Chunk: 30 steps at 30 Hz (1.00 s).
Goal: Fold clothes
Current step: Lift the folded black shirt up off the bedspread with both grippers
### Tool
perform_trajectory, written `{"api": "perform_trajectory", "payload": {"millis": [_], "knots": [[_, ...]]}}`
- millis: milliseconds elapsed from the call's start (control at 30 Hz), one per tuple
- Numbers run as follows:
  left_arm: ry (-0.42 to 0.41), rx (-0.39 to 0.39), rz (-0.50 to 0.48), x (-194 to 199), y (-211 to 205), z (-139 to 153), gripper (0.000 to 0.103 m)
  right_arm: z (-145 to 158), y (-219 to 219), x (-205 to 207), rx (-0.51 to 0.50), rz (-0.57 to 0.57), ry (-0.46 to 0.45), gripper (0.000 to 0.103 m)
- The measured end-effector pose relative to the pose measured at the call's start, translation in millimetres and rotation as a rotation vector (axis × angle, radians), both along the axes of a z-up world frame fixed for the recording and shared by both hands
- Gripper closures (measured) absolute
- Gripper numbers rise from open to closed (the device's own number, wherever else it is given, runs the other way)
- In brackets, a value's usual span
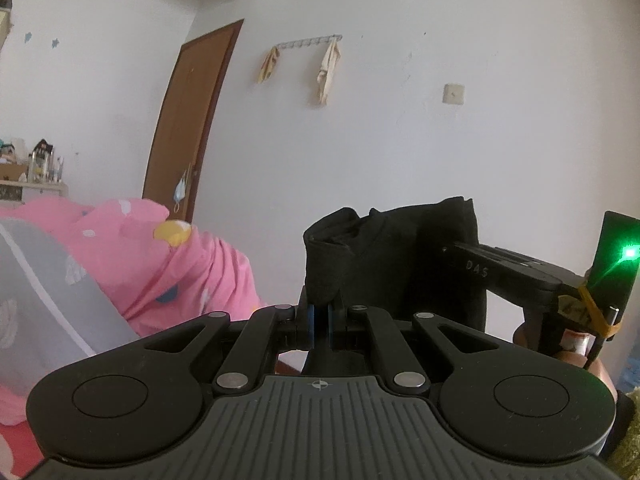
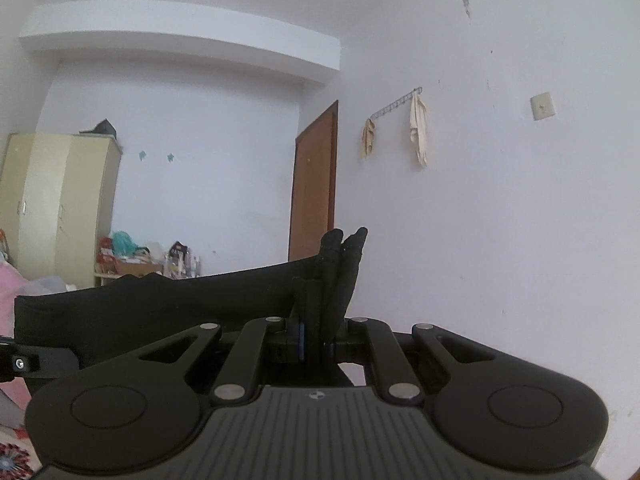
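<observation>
Black garment (image 1: 392,252): held aloft in front of a white wall (image 1: 480,120), stretched between both tongs. Left tongs (image 1: 320,316): pinching one bunched corner. Right tongs (image 2: 316,336): pressed together on the opposite edge, cloth tips poking above. Pink bedding (image 1: 160,256): heaped at left, apparently on a bed. Brown door (image 2: 314,184): behind, shut.

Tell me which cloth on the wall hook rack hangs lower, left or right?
The right cloth, the pale cream one at the rack's right end; its bottom edge drops clearly below the shorter, yellower left cloth.
</observation>
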State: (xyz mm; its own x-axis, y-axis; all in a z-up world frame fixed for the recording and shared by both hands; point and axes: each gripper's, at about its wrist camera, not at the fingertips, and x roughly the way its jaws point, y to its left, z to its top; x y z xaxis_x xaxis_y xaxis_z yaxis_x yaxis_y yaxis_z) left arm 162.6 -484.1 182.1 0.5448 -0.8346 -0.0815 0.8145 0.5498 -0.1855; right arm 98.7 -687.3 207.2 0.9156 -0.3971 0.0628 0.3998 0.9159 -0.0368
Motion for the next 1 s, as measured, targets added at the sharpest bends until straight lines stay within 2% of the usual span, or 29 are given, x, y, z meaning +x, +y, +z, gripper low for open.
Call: {"api": "perform_trajectory", "payload": {"millis": [167, 600, 733, 1000], "knots": [[0.028, 0.011, -0.008, 6, 1, -6, 0.099, -12, -8, 9, 0.013, 0.009, 0.008, 0.093], [0.049, 0.006, -0.026, -4, 8, 3, 0.099, -10, -16, 0, 0.04, 0.057, 0.001, 0.093], [0.064, 0.023, -0.02, -2, 5, -3, 0.099, -10, -19, -1, 0.05, 0.069, 0.003, 0.093], [0.084, 0.043, 0.005, 13, -3, -18, 0.099, -29, -26, 11, 0.082, 0.072, 0.03, 0.093]]}}
